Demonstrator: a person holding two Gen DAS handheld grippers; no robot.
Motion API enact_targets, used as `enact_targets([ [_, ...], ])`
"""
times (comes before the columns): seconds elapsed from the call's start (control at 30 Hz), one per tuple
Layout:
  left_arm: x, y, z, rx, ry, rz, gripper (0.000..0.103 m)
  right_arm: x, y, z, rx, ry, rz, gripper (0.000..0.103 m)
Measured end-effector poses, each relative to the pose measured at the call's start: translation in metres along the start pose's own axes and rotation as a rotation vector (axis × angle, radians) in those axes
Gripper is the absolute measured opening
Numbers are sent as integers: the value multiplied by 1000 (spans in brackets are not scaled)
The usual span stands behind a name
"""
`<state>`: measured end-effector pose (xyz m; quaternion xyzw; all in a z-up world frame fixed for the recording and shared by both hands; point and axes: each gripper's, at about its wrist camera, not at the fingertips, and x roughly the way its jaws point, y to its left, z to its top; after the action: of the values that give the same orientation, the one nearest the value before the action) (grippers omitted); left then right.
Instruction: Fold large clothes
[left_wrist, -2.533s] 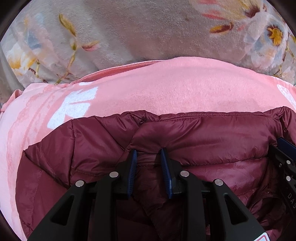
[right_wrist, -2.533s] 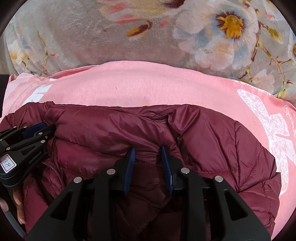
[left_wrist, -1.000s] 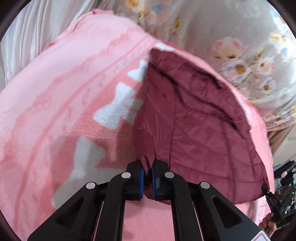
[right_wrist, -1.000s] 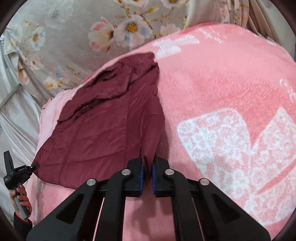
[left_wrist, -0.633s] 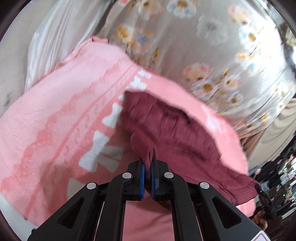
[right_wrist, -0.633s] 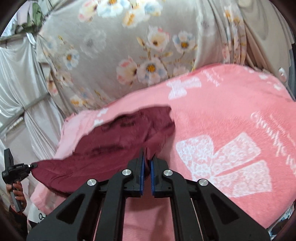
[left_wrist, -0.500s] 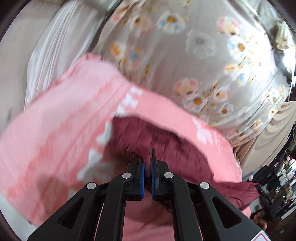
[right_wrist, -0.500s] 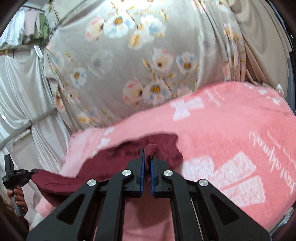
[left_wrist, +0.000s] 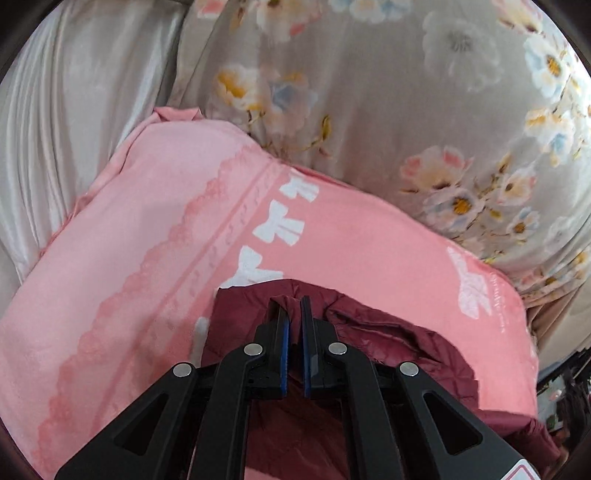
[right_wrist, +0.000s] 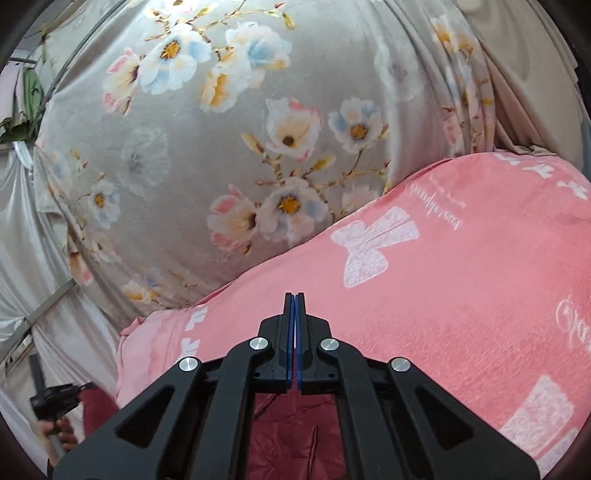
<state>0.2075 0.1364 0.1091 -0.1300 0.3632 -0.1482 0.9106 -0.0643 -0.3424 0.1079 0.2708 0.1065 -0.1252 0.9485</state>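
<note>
Over the pink blanket (left_wrist: 155, 236), both left tongs (left_wrist: 294, 310) and right tongs (right_wrist: 294, 306) clench the maroon jacket (left_wrist: 399, 343), mid-lift; next, probably lay it flat ahead.

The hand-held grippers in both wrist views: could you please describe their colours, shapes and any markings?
Both look alike. The left hand-held gripper and right hand-held gripper are matte black, with two straight fingers lined with blue pads. Angular black linkage bars with triangular cut-outs fan out behind, joined by round silver pins. A white label corner with red edging shows on the left one. No cables or sleeves are visible.
</note>
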Motion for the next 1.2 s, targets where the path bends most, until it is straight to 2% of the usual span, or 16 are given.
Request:
enact_targets([
  [0.1, 18, -2, 1, -2, 20, 6, 3, -34, 0, -8, -75, -13, 6, 5],
  [0.13, 23, -3, 2, 5, 22, 15, 3, -47, 0, -10, -98, -3, 27, 14],
  [0.17, 28, -4, 3, 10, 25, 21, 3, -56, 2, -12, -115, 6, 41, 37],
  [0.2, 32, -5, 4, 13, 27, 26, 3, -67, 3, -15, -137, 15, 43, 52],
  [0.23, 36, -6, 4, 13, 31, 37, 3, -79, 4, -21, -162, 16, 34, 75],
  [0.27, 43, -5, 5, 11, 36, 48, 3, -86, 5, -27, -185, 22, 24, 79],
  [0.4, 65, 1, 9, -13, 41, 101, 3, -82, 3, -50, -206, 90, -30, 79],
  [0.53, 87, 10, 9, -38, 62, 153, 3, -40, 2, -68, -190, 192, -28, 79],
  [0.63, 97, 15, 11, -38, 64, 180, 3, 4, 10, -70, -219, 229, -37, 79],
  [0.8, 109, 21, 12, -30, 79, 198, 2, 89, 15, -64, -220, 304, -92, 78],
  [0.93, 119, 24, 8, -12, 94, 206, 2, 155, -5, -69, -117, 405, -143, 77],
  [1.0, 123, 23, 7, 7, 95, 205, 2, 181, -14, -74, -70, 464, -148, 72],
  [1.03, 124, 22, 7, 18, 95, 205, 2, 193, -17, -77, -56, 495, -156, 67],
  [1.1, 127, 19, 7, 33, 96, 202, 2, 213, -18, -83, -52, 544, -175, 49],
  [1.17, 129, 17, 8, 43, 96, 196, 2, 219, -18, -83, -58, 549, -195, 0],
  [1.2, 129, 17, 9, 44, 95, 187, 2, 214, -17, -77, -37, 513, -187, 0],
])
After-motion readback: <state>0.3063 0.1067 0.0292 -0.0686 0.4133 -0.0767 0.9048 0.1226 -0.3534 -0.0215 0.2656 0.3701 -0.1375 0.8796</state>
